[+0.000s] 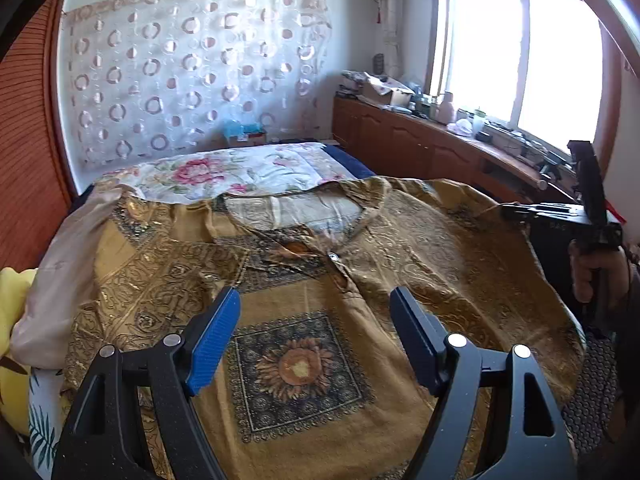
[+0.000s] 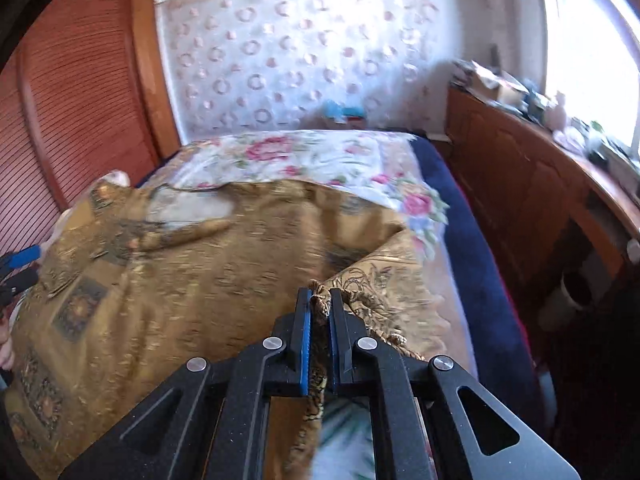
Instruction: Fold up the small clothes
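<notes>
A golden-brown shirt (image 1: 420, 240) with dark ornate panels and a sunflower square lies spread front-up on the bed, collar toward the far wall. My left gripper (image 1: 316, 296) hovers open over its chest, blue pads wide apart with nothing between them. In the right wrist view my right gripper (image 2: 320, 300) is shut on a bunched edge of the shirt (image 2: 200, 280) at its right side, and the cloth is lifted into a ridge there. The left wrist view shows the right gripper (image 1: 516, 211) pinching that edge, held by a hand (image 1: 592, 276). The left gripper (image 2: 18, 268) shows at the far left.
The bed carries a floral sheet (image 1: 240, 168) over a blue mattress edge (image 2: 472, 240). A beige pillow (image 1: 60, 260) and a yellow item (image 1: 12, 320) lie on the left. A cluttered wooden cabinet (image 1: 400, 136) runs under the window on the right; a louvred wooden door (image 2: 80, 100) stands left.
</notes>
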A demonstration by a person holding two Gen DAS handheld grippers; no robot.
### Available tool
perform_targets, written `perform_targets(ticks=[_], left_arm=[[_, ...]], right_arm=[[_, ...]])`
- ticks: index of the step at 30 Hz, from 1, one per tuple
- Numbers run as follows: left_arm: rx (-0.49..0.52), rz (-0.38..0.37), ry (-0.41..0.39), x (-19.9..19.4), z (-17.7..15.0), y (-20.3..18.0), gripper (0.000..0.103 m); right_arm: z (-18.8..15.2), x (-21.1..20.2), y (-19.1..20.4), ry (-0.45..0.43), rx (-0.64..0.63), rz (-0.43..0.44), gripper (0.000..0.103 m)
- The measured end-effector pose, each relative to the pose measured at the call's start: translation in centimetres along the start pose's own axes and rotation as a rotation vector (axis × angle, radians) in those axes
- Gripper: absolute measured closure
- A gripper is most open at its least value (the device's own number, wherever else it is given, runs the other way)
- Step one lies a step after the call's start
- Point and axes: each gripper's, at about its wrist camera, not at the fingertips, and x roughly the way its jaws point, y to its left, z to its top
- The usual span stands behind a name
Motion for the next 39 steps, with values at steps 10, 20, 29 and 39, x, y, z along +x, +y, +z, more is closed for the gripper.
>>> perform_targets(ticks=[10,20,29,39], left_arm=[[0.039,-0.011,-0.013,-1.3,0.1,-1.2,0.025],[0.034,-0.013,-0.015,-1.8,-0.3,-1.5,0.025],[0.035,-0.015,-0.015,-1.8,-0.7,-1.8,0.025],[0.027,-0.018,0.006,-1.2,-1.1,-1.8,0.025]], right_arm=[[-4.2,2.2,1.5,0.122,-0.009,0.059,0.096],[-3.9,-1.3,1.8,0.103,0.002,0.084,0.077],[-3.2,-4.4,-1.4,0.027,0.043,-0.040,0.065],[-3.9,0.8,-5.3,0.137,0.215,-0.074,0.064]])
